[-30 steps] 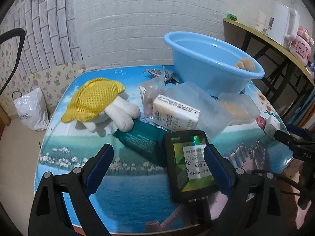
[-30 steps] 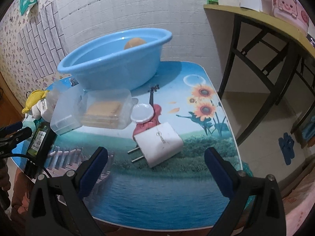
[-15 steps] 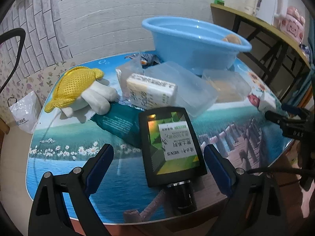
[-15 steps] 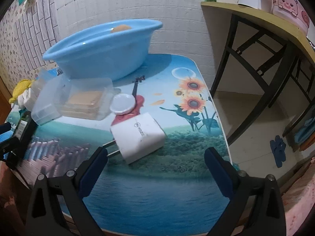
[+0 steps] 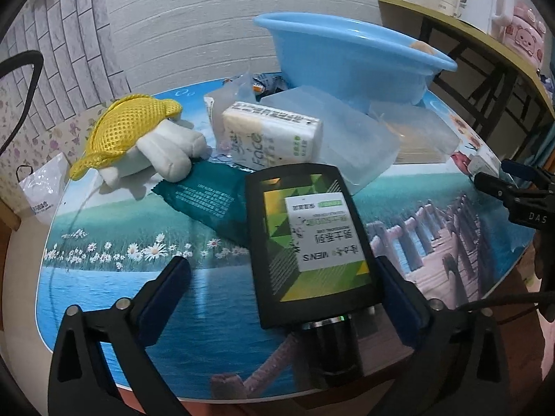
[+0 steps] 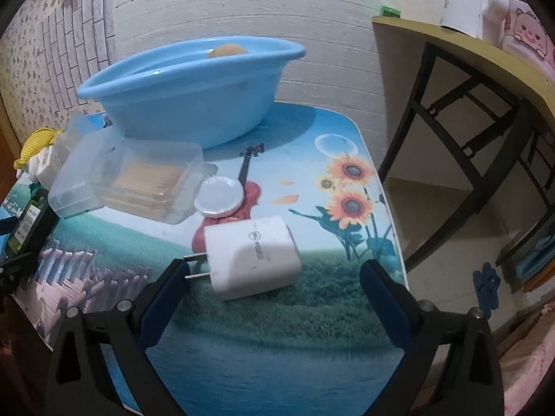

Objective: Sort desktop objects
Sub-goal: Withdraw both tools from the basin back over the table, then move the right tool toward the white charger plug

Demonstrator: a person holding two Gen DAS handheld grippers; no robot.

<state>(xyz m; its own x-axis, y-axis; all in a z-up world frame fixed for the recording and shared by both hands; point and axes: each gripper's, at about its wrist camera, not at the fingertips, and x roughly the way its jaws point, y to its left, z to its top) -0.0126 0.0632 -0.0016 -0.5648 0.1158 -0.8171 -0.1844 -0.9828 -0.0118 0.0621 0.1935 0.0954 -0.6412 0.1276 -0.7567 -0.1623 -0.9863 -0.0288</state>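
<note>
the left gripper has just been opening its jaws and they now stand wide, one on each side of the black bottle; the right pad looks just beside the bottle's edge, but no pad presses on it. the bottle lies flat, cap toward the camera, overhanging the near rim of the bench, its far end on the green pouch. a skewed closure could push it off the rim or drag the pouch along.

the right gripper is wide too, with the charger between the jaws and untouched. its prongs sit close by the left pad; closing there could snag them and twist the block.

the basin stands well behind, ringed by clear boxes that a careless lift might knock.
</note>
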